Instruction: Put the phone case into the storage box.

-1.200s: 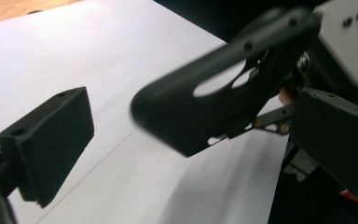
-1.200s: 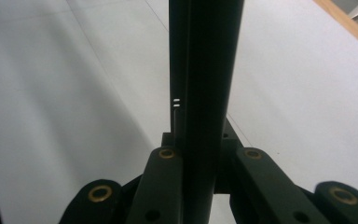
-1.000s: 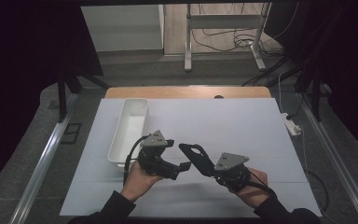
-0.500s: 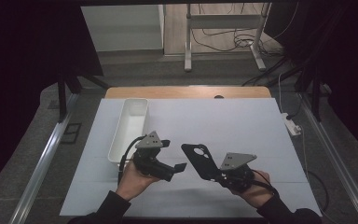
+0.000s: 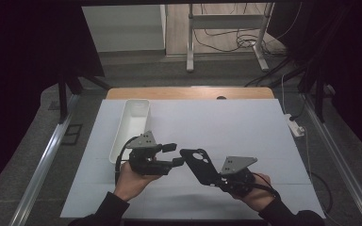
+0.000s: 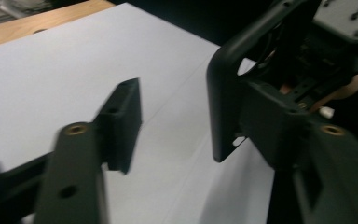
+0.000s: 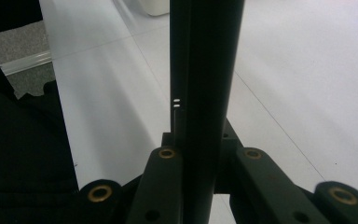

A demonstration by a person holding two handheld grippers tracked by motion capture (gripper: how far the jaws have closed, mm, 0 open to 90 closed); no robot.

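1. The black phone case (image 5: 199, 165) hung above the near middle of the white bench (image 5: 226, 127), clear of its surface. It was a flat dark shell with a round camera cut-out near its far end.
2. Its long axis ran from the near right, where it was held, up toward the far left. The cut-out end pointed at the left gripper (image 5: 173, 154).
3. In the right gripper view the case (image 7: 205, 84) stood edge-on as a tall dark bar rising from between the two jaws, which were pressed tight against its two faces.
4. The right gripper (image 5: 226, 178) sat at the near right of the bench, clamping the near end of the case; a hand (image 5: 259, 188) wrapped its body from below.
5. The left gripper lay just left of the case, its jaws spread apart with nothing between them. In the left gripper view the case (image 6: 223, 107) stood close beside the right-hand jaw; whether they touched could not be told.
6. The other hand (image 5: 134, 176) gripped the left gripper from the near edge.
7. A white tray (image 5: 139, 108) lay lengthwise along the left side of the bench, its near end just behind the left gripper, well apart from the case.
8. A wooden strip (image 5: 188, 92) showed along the far edge of the bench.
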